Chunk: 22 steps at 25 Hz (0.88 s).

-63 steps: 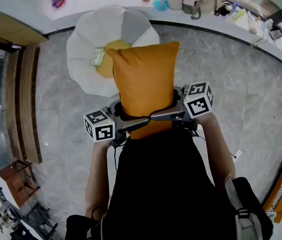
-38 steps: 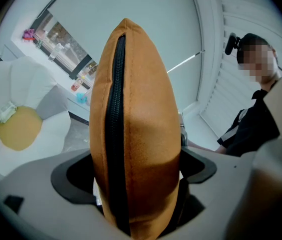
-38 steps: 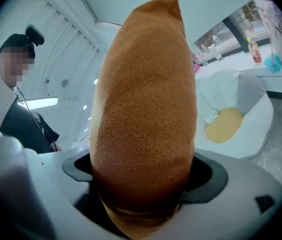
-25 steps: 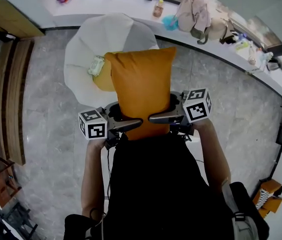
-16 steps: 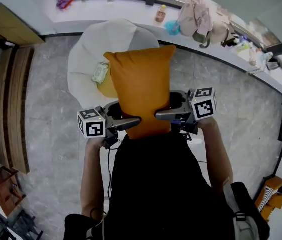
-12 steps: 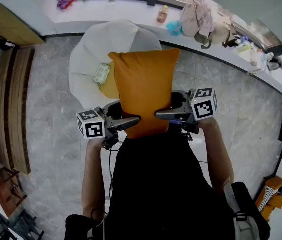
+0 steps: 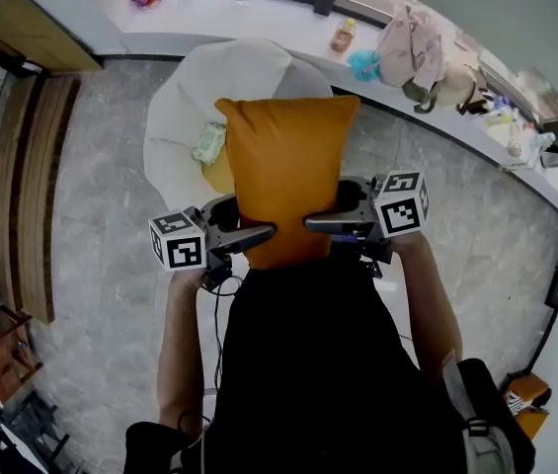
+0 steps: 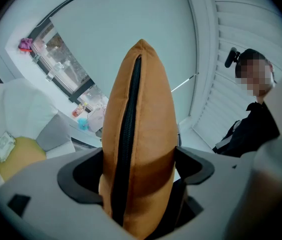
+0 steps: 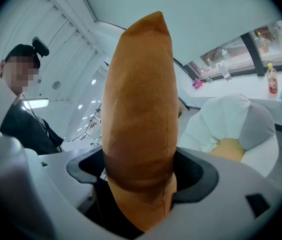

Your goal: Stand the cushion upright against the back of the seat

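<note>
Left gripper (image 7: 247, 235) is on the near left edge of the orange cushion (image 7: 284, 171). Its jaws are closing, and the pads already bite into the fabric. The cushion hangs in the air in front of the person, held flat-on, its far end pointing to twelve o'clock. Over on the other side, the right gripper (image 7: 324, 224) pinches the near right edge the same way, jaws closing and pads sunk into the stuffing.

The white seat (image 7: 172, 131) waits on the floor at about eleven o'clock from the cushion, partly hidden behind it. To my eye the carry needs both hands level, so the cushion doesn't twist. Bring the far end over the seat's hollow, then tip the near edge down so the cushion lands on its edge and leans on the raised back. Mind the yellow pad (image 7: 219, 174) and the small pale packet (image 7: 208, 144) already lying in the seat. Set the cushion down behind them if there is room, and let go only once it leans on its own.

Now the cushion itself. It is plump and rectangular, a warm orange with pointed corners. From the left gripper view a dark zip (image 8: 129, 149) runs up the edge. From the right gripper view the edge is plain, and it dents softly where the pads press, so it will likely sag rather than stand stiff.
</note>
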Available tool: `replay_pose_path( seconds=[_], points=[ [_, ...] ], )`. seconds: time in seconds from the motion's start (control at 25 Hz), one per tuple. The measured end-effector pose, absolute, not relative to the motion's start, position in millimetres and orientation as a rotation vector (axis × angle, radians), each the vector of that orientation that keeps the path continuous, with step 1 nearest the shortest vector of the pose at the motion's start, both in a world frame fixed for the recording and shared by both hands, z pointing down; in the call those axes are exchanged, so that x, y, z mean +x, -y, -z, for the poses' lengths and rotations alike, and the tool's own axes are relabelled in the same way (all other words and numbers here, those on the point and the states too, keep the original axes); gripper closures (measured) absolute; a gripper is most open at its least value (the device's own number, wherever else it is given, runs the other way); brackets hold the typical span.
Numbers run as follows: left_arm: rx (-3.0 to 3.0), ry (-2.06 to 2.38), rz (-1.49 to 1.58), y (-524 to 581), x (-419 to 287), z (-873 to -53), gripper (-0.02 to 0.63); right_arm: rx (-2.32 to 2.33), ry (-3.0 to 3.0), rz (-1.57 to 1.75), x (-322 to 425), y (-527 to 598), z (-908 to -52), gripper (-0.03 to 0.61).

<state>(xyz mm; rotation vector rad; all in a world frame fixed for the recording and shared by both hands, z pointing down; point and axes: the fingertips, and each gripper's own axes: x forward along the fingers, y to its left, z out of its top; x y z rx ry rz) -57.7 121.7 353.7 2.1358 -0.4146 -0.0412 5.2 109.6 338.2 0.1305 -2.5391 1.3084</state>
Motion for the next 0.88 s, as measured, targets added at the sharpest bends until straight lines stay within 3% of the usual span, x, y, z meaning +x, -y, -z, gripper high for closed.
replay_pose_path(
  seconds=[0.44, 0.88],
  points=[
    [2.042, 0.616, 0.022, -35, -20, -374, 0.169, -0.13, 2.49, -1.287, 40, -11, -363, 0.144],
    [1.891, 0.739, -0.101, 20, 7, -467, 0.17, -0.451, 2.28, -1.219, 63, 51, -462, 0.144]
  ],
)
